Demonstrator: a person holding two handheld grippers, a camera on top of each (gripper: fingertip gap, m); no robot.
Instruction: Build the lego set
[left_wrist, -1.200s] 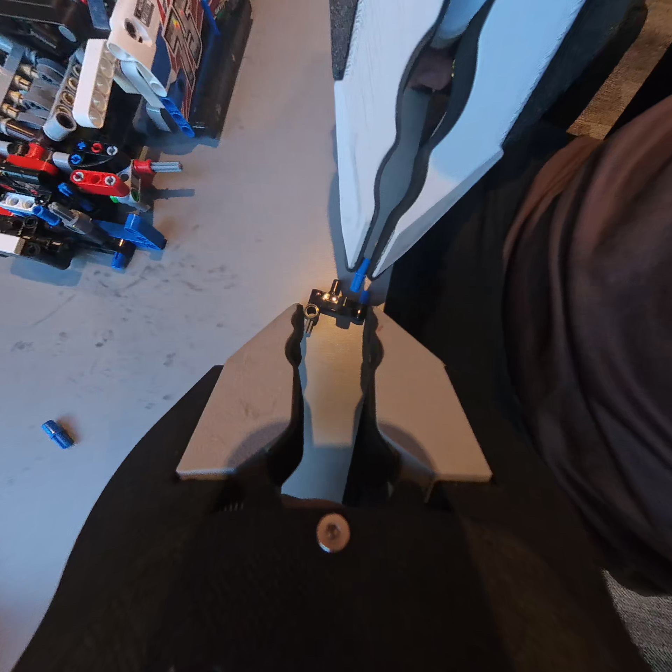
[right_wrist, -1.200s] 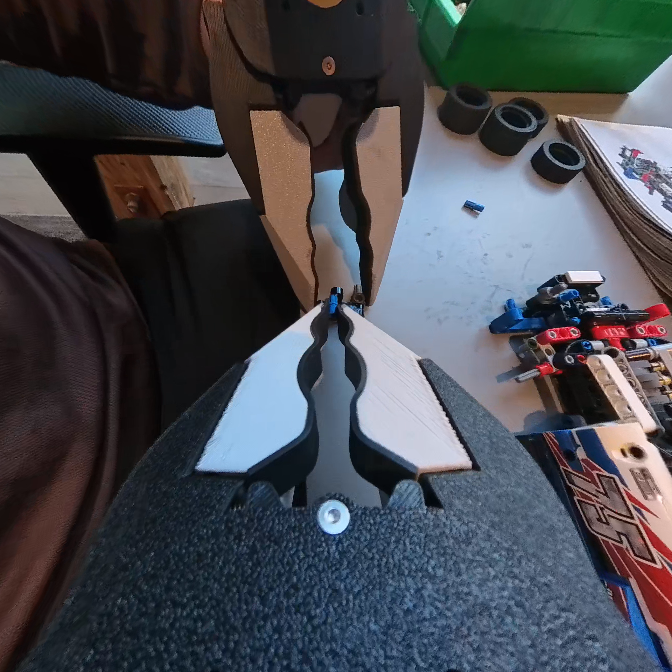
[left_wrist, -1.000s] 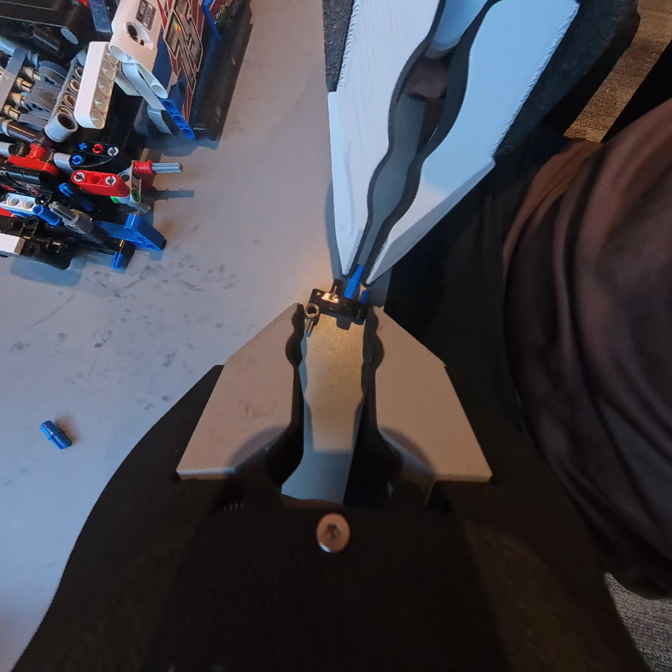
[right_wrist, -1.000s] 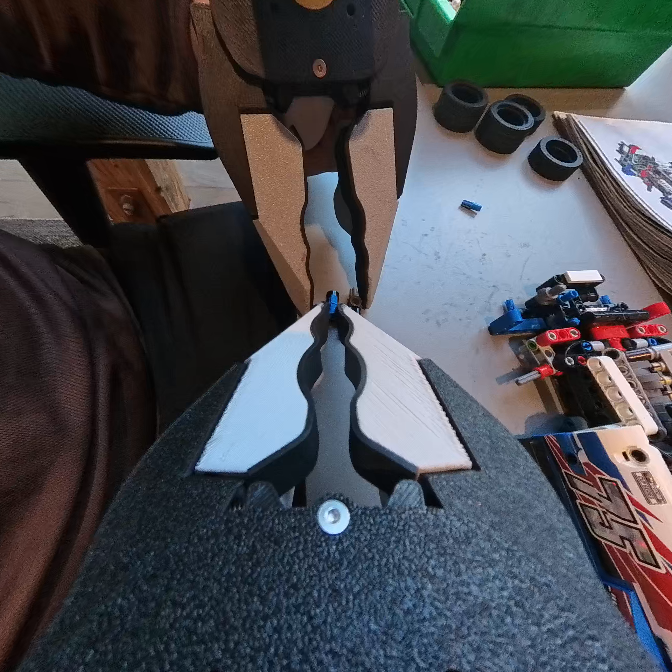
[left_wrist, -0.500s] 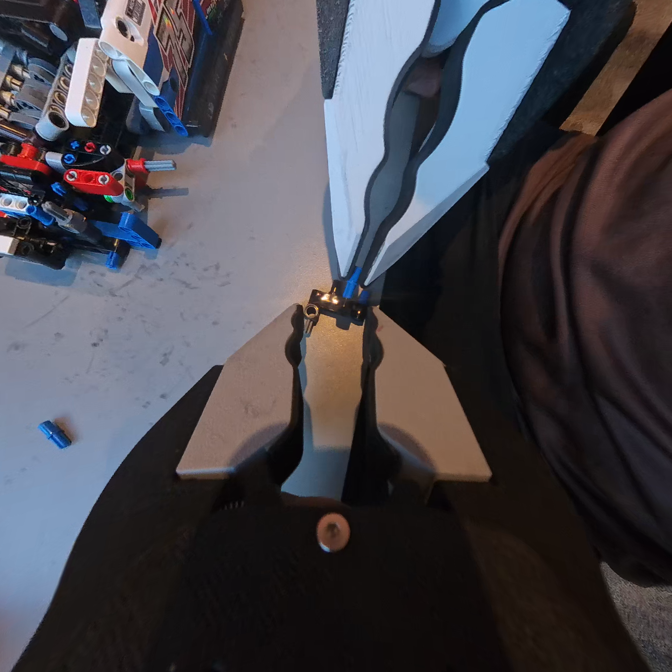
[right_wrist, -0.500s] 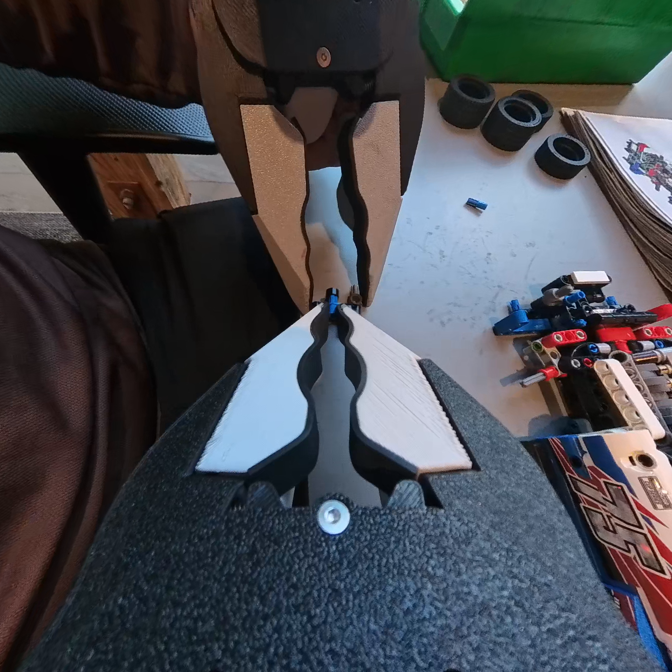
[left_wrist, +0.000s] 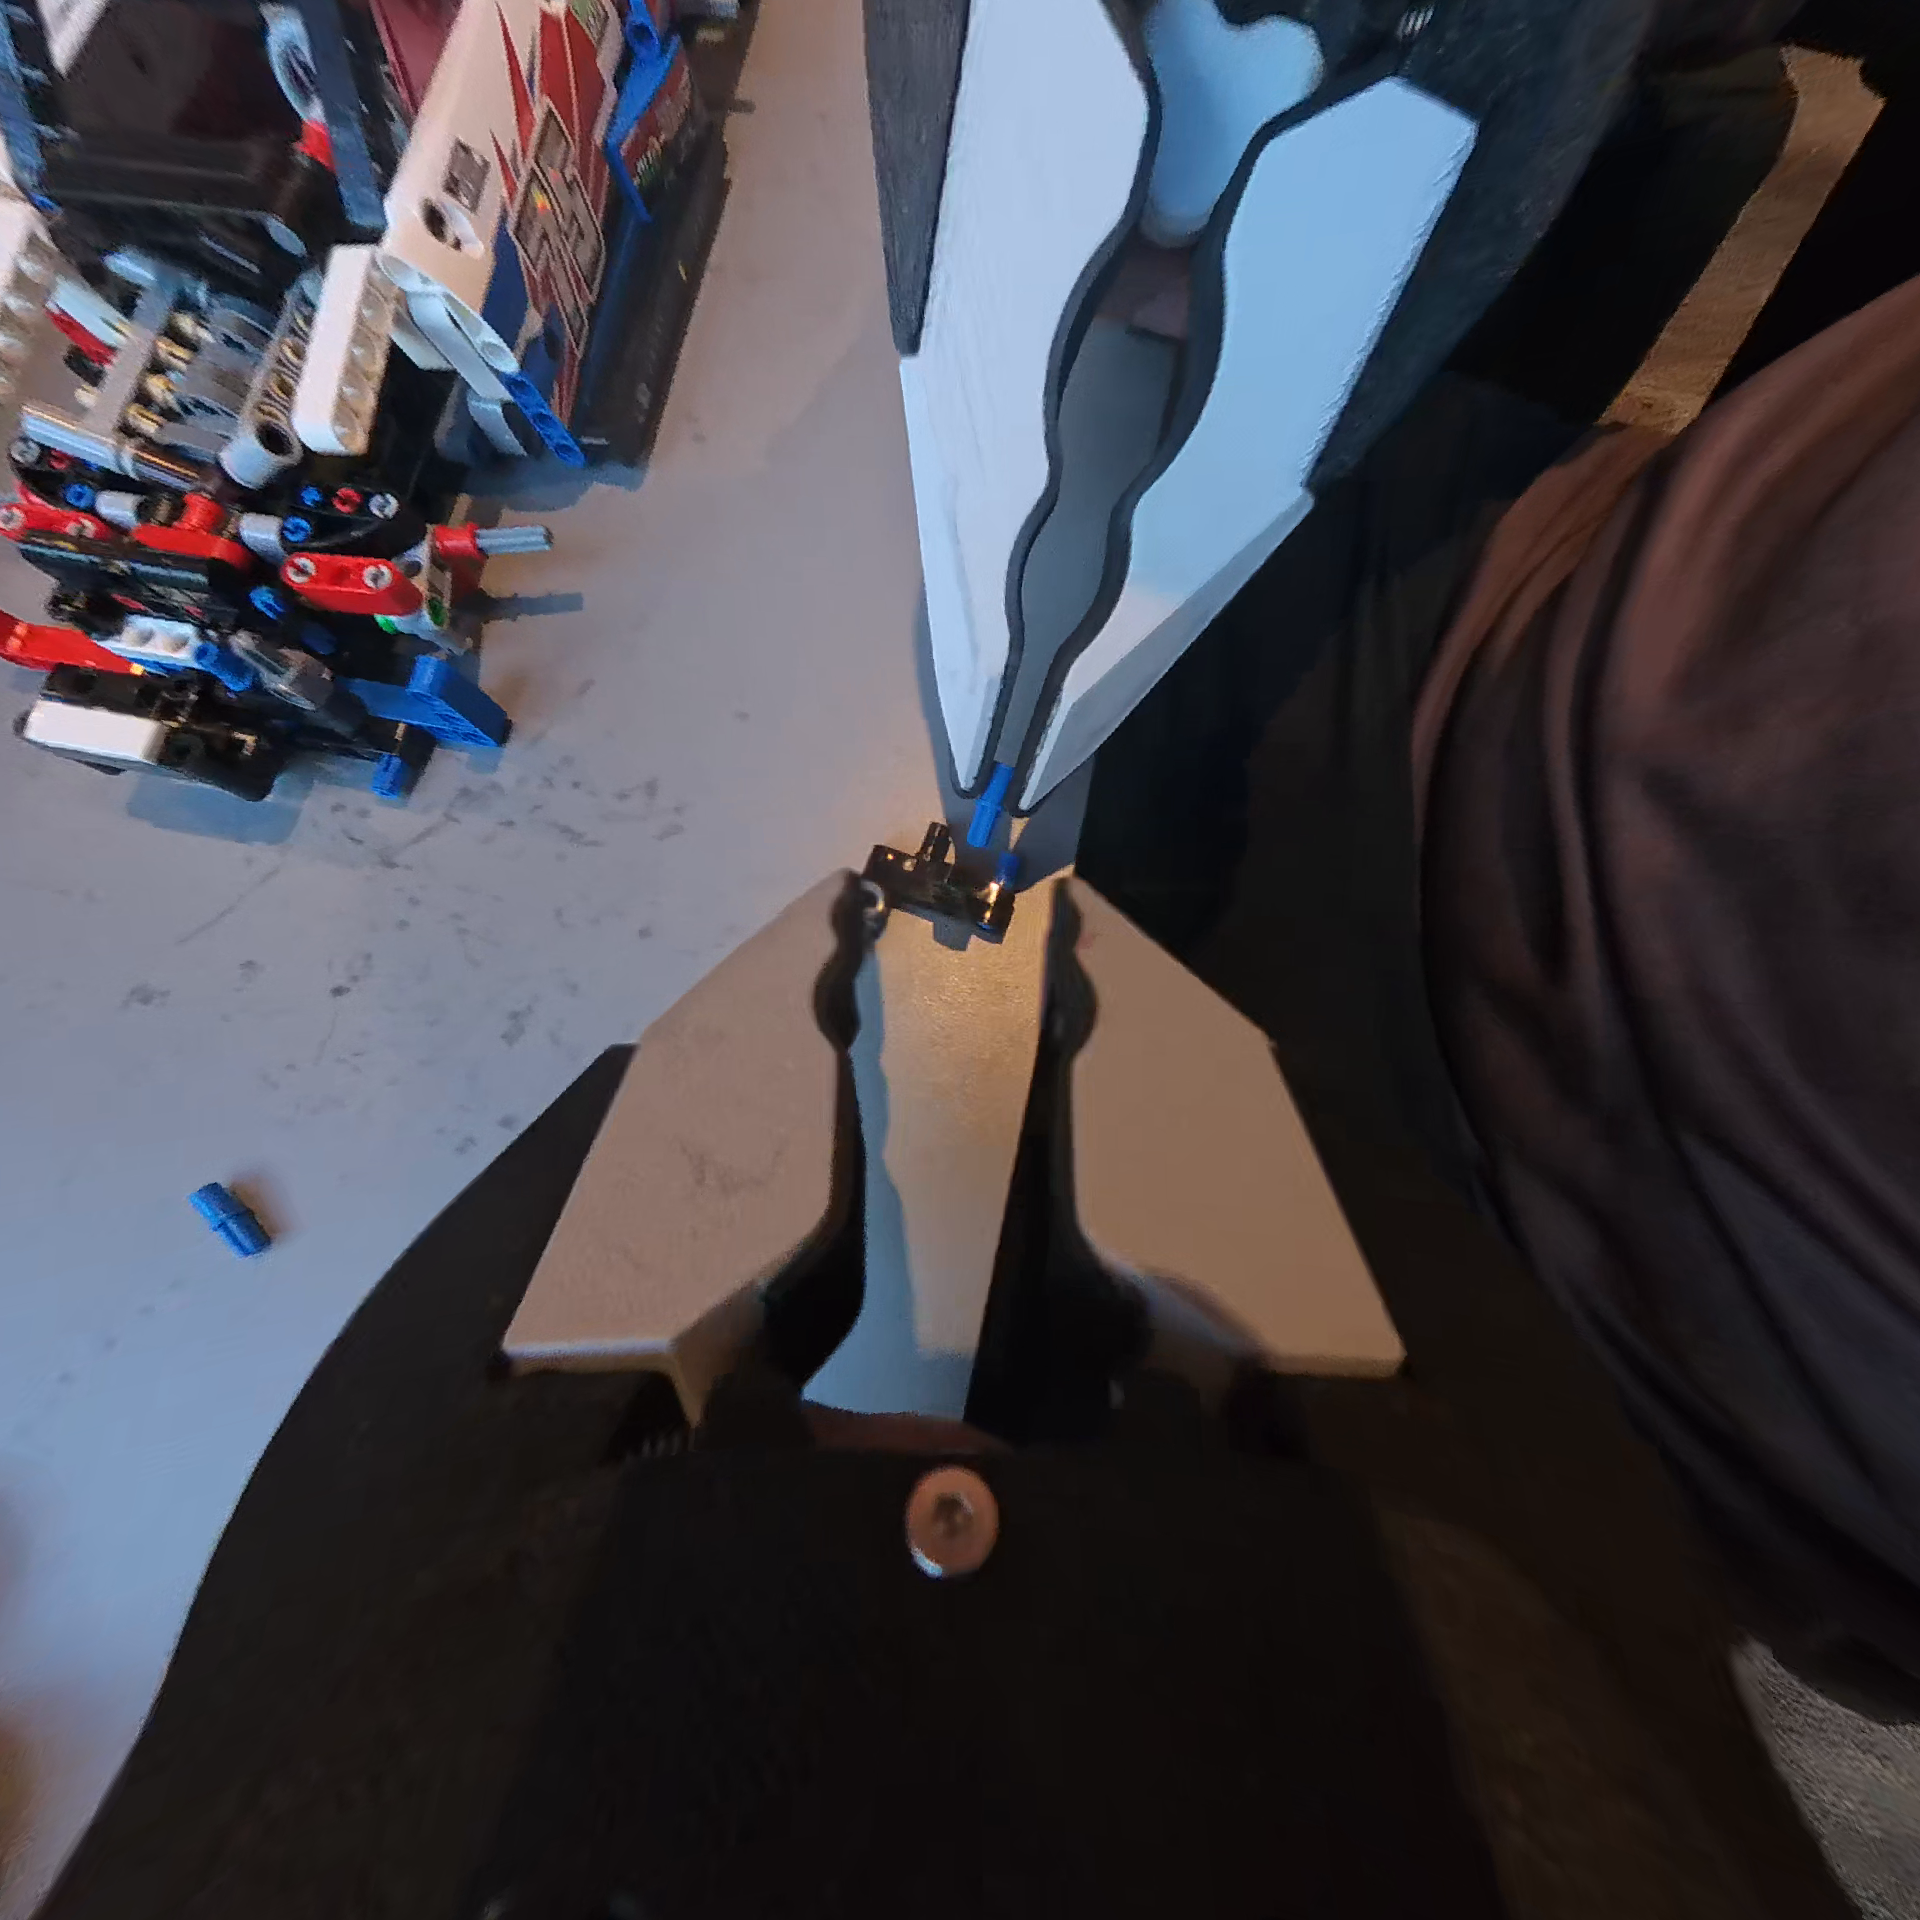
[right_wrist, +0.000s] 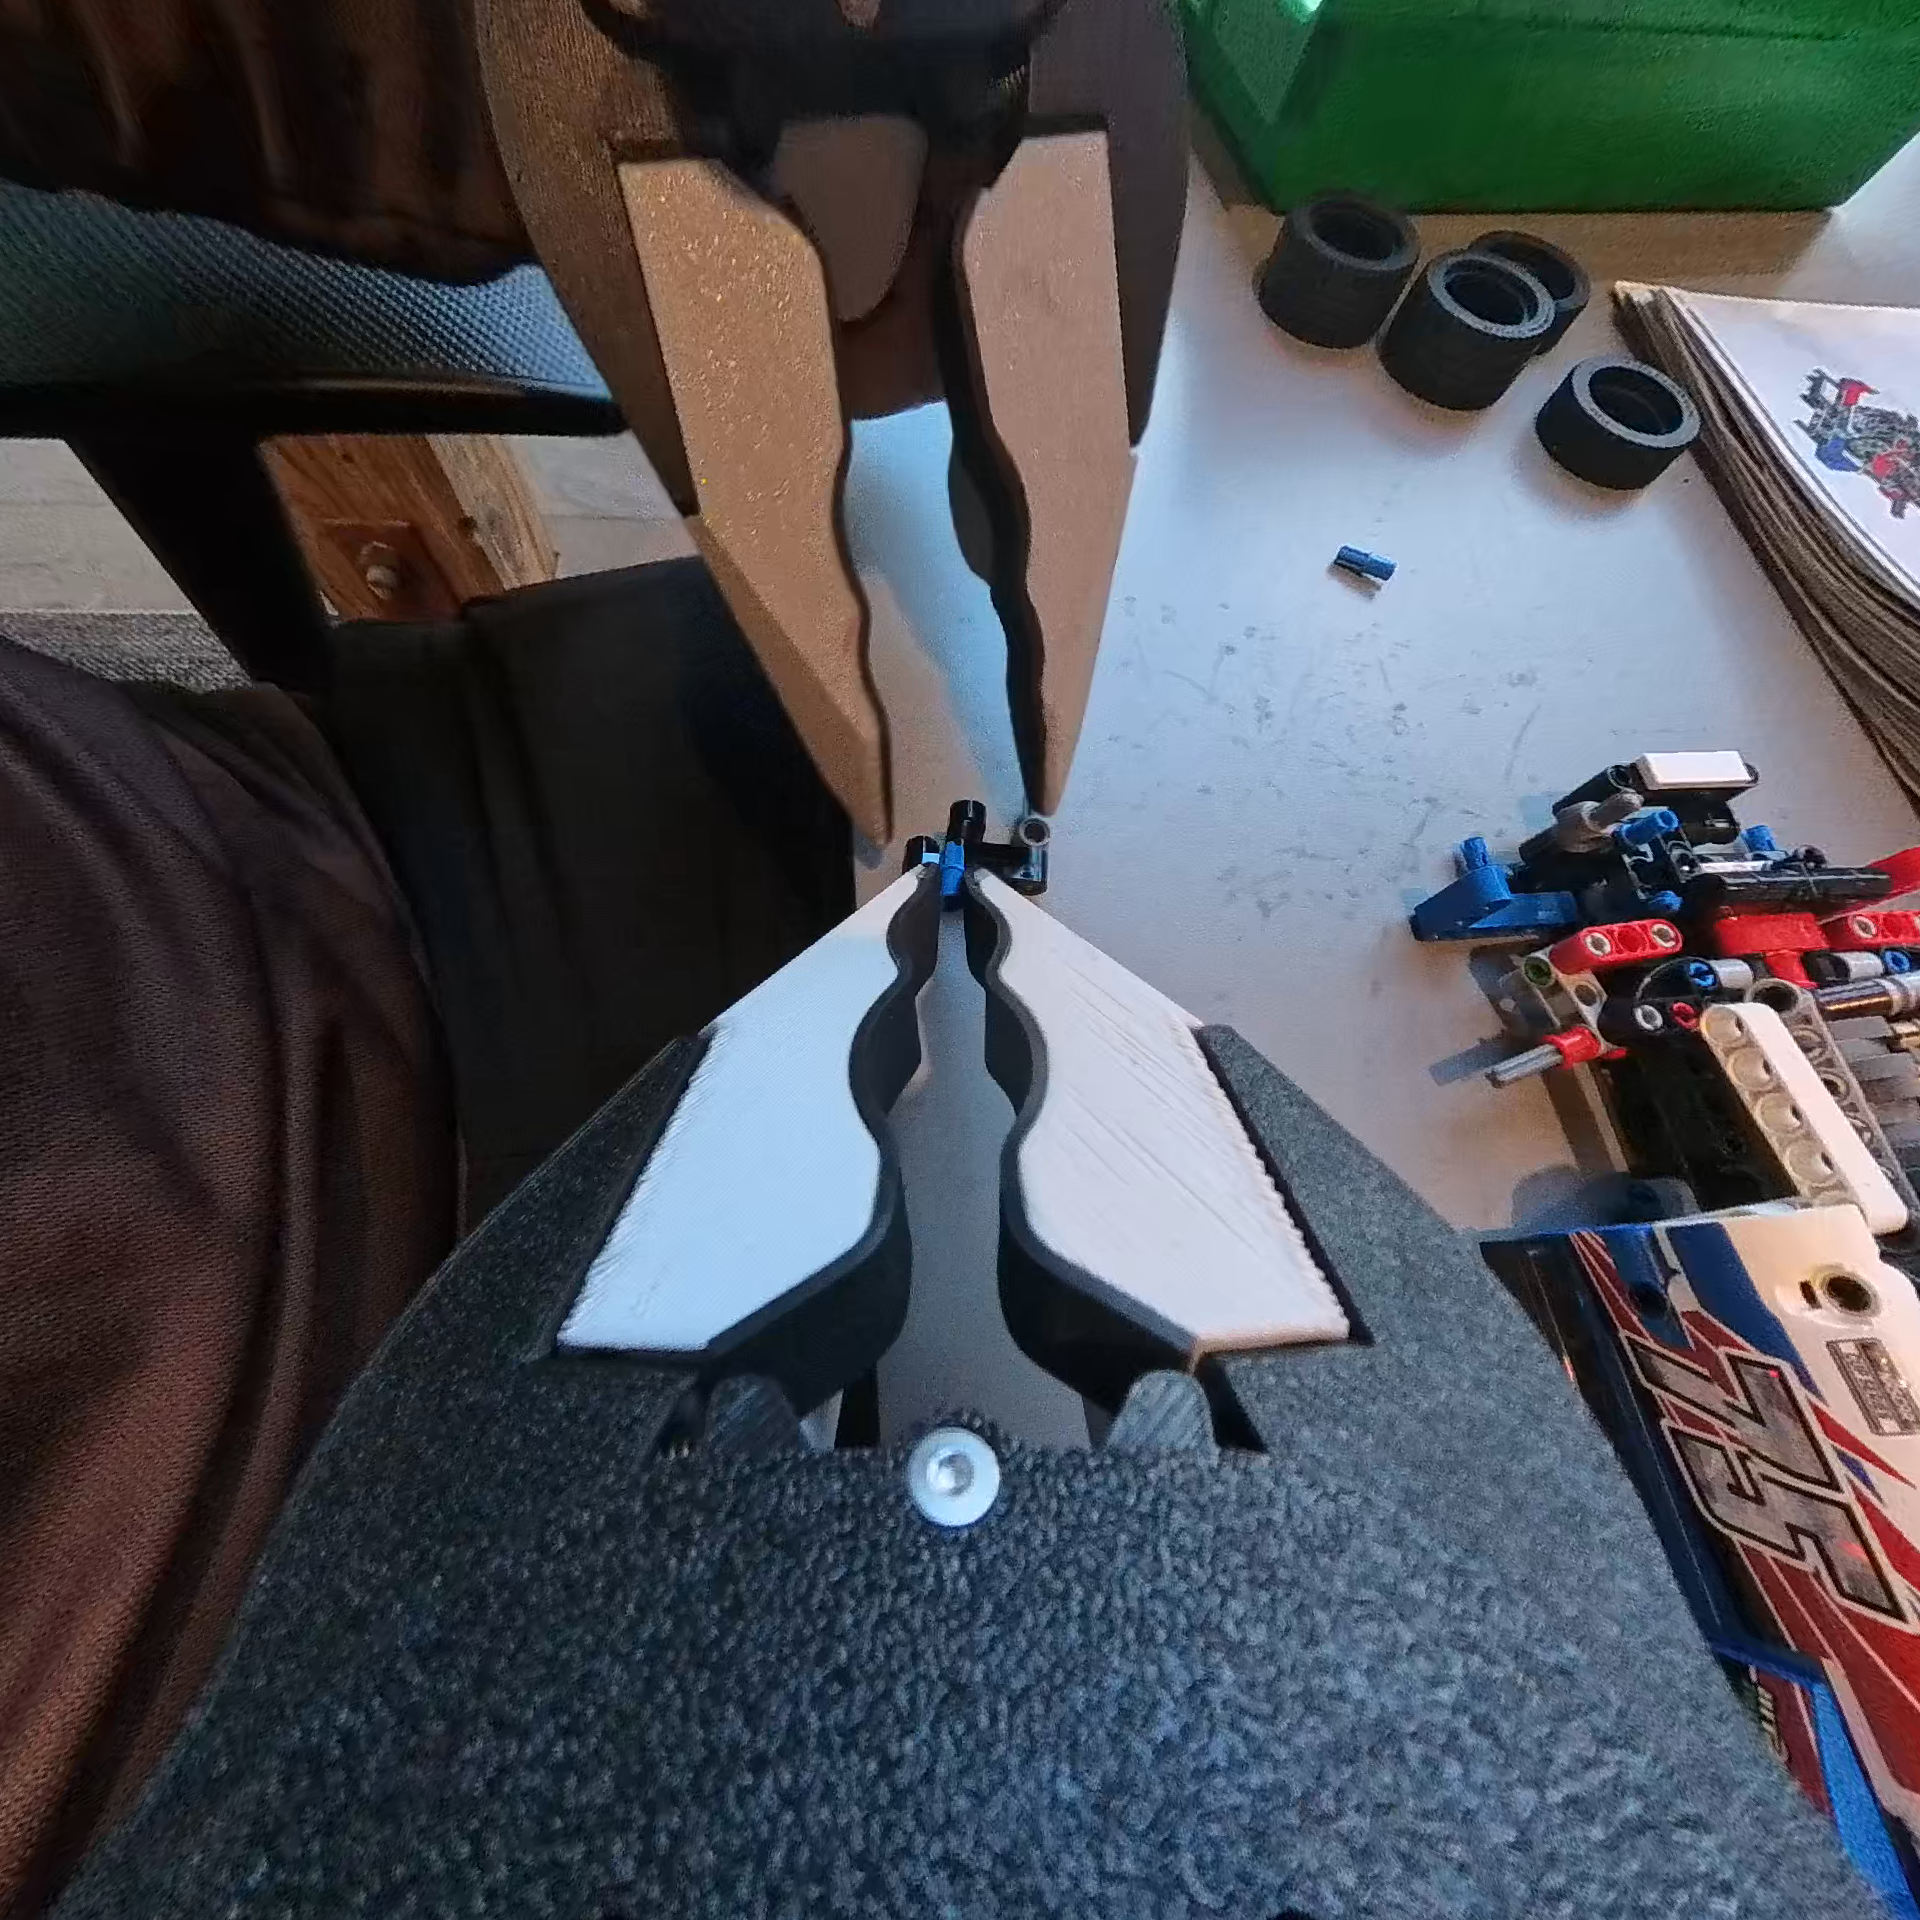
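I'm pinching the small blue plastic pin (left_wrist: 987, 802) in my white-fingered right gripper (left_wrist: 1000, 781); my tan-fingered left gripper (left_wrist: 951, 899), now spread, needs to re-clamp the little black connector piece (left_wrist: 940, 878) before pushing squarely.

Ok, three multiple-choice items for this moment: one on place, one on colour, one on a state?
1. The loose pin lies: A inside the model, B on the bare table, C on the booklet.
2. The bin is: A red, B green, C white.
3. The right gripper is: A wide open, B shut on a tyre, C shut on a blue pin.
Key: B, it lies alone on the tabletop; B, green shows behind the tyres; C, the pin pokes out between the closed fingertips.
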